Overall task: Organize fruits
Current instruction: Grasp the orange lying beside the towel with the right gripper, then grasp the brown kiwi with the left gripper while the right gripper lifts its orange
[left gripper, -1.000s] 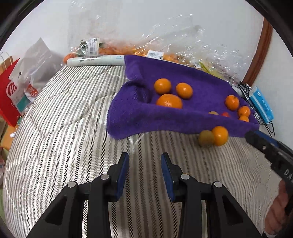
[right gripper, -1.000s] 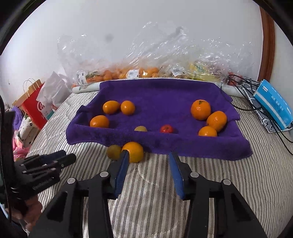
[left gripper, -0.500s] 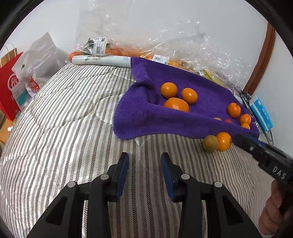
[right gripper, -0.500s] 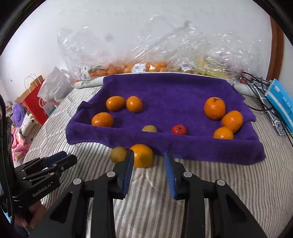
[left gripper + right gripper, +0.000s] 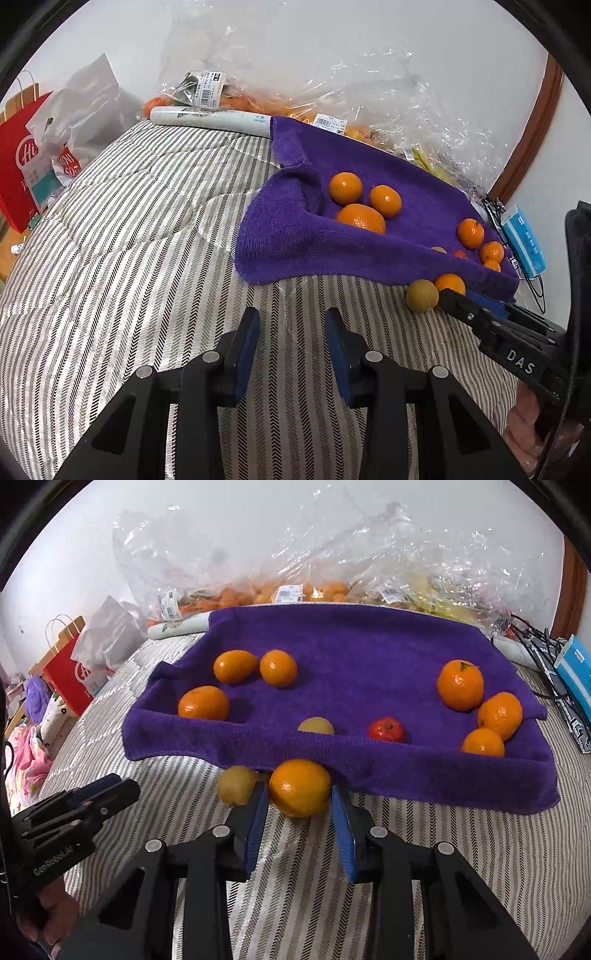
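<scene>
Two fruits are lying off the towel (image 5: pixel 351 686) on the striped bed (image 5: pixel 461 856), just at its near edge: an orange (image 5: pixel 300 787) and, touching it at nine o'clock, a yellow-green fruit (image 5: pixel 236 785). The right gripper (image 5: pixel 299 805) is straddling the orange, its blue pads (image 5: pixel 256 819) sitting at three and nine o'clock of the fruit, jaws spread and seemingly not yet pressing. The left gripper (image 5: pixel 291 332) is hanging apart over bare bedding, jaws parted and holding nothing.

Judging by its look, the orange is going to be light, firm but slightly yielding, with a smooth, rather slippery peel; too hard a squeeze is risking a bruise, too light a one is letting it roll out. Taking it across its widest middle seems best. Being nearly round, it is showing no real long axis, and which way its stem is pointing cannot be told. The neighbour at nine o'clock is crowding the left pad.
</scene>
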### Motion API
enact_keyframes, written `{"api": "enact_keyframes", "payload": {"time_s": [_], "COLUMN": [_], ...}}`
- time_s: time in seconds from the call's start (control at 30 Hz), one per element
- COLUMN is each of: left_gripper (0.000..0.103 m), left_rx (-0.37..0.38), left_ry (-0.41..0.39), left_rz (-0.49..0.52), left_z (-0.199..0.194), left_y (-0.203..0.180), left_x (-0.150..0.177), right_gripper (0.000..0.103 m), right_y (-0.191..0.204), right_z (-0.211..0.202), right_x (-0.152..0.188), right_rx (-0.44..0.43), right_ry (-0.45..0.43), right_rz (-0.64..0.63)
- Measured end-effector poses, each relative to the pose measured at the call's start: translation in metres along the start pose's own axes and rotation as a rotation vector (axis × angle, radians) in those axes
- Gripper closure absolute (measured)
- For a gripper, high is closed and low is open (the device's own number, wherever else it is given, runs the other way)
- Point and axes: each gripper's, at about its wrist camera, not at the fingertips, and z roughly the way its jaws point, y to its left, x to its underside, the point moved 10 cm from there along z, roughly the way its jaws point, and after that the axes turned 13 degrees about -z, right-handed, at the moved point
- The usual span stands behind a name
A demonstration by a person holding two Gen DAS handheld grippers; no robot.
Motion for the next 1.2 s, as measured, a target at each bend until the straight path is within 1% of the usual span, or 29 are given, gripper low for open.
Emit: {"api": "enact_keyframes", "payload": {"time_s": [0.37, 0.5, 0.63, 0.7, 0.83, 0.9, 0.97, 1.07, 1.13, 1.2], "left_gripper": [0.068, 0.068, 0.068, 0.068, 0.068, 0.068, 0.068, 0.068, 0.068, 0.068], "left_rx": [-0.001, 0.003, 0.041, 0.055, 0.062, 0.089, 0.108, 0.082, 0.079, 0.073], "left_ry": [-0.006, -0.012, -0.013, -0.014, -0.04, -0.009, 0.018, -0.001, -0.007, 0.0], "left_rz": [0.013, 0.039, 0.069, 0.095, 0.148, 0.141, 0.159, 0.235, 0.245, 0.255], "left_z": [0.0, -0.001, -0.003, -0.005, -0.011, -0.01, -0.007, 0.0, 0.006, 0.014], "left_y": [-0.002, -0.007, -0.018, -0.024, -0.041, -0.053, -0.068, -0.093, -0.104, -0.111], "left_x": [0.001, 0.002, 0.005, 0.008, 0.014, 0.019, 0.026, 0.031, 0.032, 0.034], "right_gripper": [0.068, 0.068, 0.068, 0.068, 0.068, 0.068, 0.068, 0.068, 0.068, 0.068], "right_y": [-0.008, -0.009, -0.018, -0.027, -0.045, -0.054, -0.065, -0.083, -0.093, -0.099], "right_z": [0.008, -0.005, -0.023, -0.035, -0.051, -0.057, -0.064, -0.073, -0.077, -0.078], "right_x": [-0.001, 0.001, 0.001, 0.005, 0.017, 0.025, 0.037, 0.053, 0.062, 0.069], "right_rx": [-0.002, -0.002, 0.007, 0.022, 0.074, 0.087, 0.103, 0.147, 0.158, 0.147], "right_ry": [-0.004, -0.023, -0.055, -0.07, -0.081, -0.078, -0.073, -0.071, -0.071, -0.075], "right_rz": [0.017, 0.01, 0.021, 0.021, 0.003, 0.006, 0.009, 0.011, 0.024, 0.04]}}
